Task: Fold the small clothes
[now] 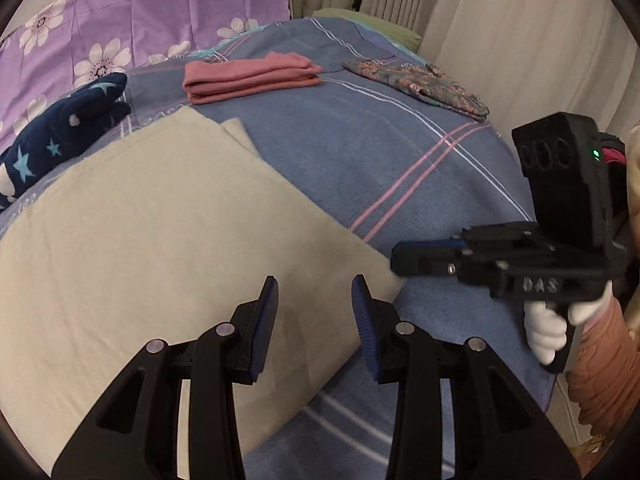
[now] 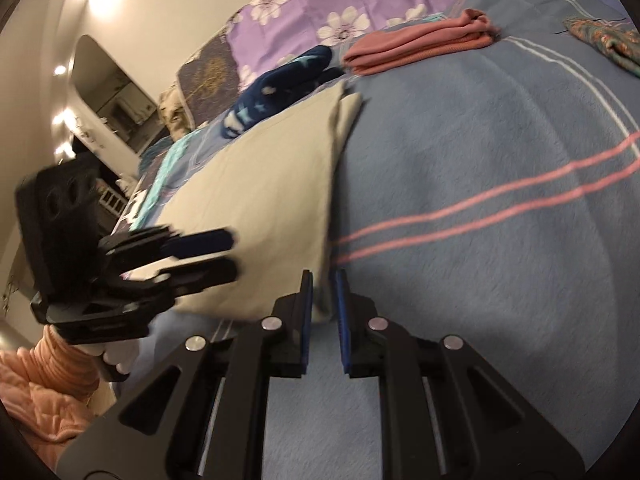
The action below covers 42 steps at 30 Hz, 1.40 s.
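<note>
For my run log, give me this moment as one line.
task: fold small clothes | left gripper: open above beige cloth | right gripper: narrow gap at cloth's corner | grasp: unclear

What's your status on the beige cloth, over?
Left gripper open above the flat beige cloth. Right gripper narrowly open at its near corner, not gripping. Folded pink garment sits far off; nothing in the way.

Left wrist view: close above flat beige cloth (image 1: 168, 232), facing across blue striped bed blanket (image 1: 360, 140) toward purple floral pillow (image 1: 132, 12). Right wrist view: low, tilted, at same cloth's near corner (image 2: 264, 208). Both share folded pink garment (image 1: 250, 76) (image 2: 420, 46); each shows opposite claw.
</note>
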{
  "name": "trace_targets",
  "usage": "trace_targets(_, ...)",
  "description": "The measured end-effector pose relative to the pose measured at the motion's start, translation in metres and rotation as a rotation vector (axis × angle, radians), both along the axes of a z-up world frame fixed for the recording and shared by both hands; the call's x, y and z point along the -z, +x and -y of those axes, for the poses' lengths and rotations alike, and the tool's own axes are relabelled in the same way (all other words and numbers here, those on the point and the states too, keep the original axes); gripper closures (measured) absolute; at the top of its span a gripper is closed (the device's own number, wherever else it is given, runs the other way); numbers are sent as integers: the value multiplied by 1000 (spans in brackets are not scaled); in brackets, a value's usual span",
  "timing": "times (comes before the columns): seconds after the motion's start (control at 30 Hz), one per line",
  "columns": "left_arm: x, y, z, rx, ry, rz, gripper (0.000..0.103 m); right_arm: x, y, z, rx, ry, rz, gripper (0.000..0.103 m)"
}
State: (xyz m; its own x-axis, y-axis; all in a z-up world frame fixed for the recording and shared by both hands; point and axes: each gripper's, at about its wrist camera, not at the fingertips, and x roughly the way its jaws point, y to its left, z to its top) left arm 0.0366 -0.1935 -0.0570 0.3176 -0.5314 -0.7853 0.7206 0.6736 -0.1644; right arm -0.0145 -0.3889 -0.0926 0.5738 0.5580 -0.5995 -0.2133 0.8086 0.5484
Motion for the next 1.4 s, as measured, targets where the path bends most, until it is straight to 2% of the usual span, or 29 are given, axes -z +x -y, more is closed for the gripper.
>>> trace_targets(0.13, 10, 7, 2, -51, 0, -73, 65, 0, 2, -4, -48, 5, 14, 85)
trace_targets(0.3, 12, 24, -6, -127, -100, -192, 65, 0, 3, -11, -103, 19, 30, 85)
trace_targets(0.4, 12, 30, -3, -140, -122, -230, 64, -1, -1, -20, -138, -1, 45, 85)
trace_targets(0.6, 13, 29, 32, -79, -85, -223, 56, 4, 0, -36, -168, -72, 21, 85)
trace_targets(0.67, 13, 28, 40, -64, -68, -205, 51, 1, -5, -34, -161, -68, 31, 85)
trace_targets(0.77, 15, 28, 53, -58, 8, -169, 49, -7, -17, -21, -135, -65, 67, 79)
trace_targets(0.83, 17, 27, 59, -66, 67, -144, 57, -9, -26, -9, -92, -94, 75, 75)
trace_targets(0.9, 16, 24, 60, -78, 131, -93, 82, -10, -31, 9, -21, -111, 68, 75)
trace_targets(0.93, 15, 24, 57, -83, 135, -94, 89, -11, -32, 17, 6, -105, 64, 75)
trace_targets(1.0, 16, 27, 45, -100, 97, -140, 95, -14, -29, 36, 76, -97, 47, 74)
trace_targets(1.1, 20, 26, 29, -115, 46, -186, 98, -19, -14, 45, 112, -122, 34, 74)
trace_targets(1.23, 23, 18, 17, -128, 13, -212, 98, -25, 21, 39, 67, -125, 14, 75)
trace_targets(1.4, 24, 12, 23, -103, 26, -194, 98, -22, 71, 26, 11, -87, -64, 74)
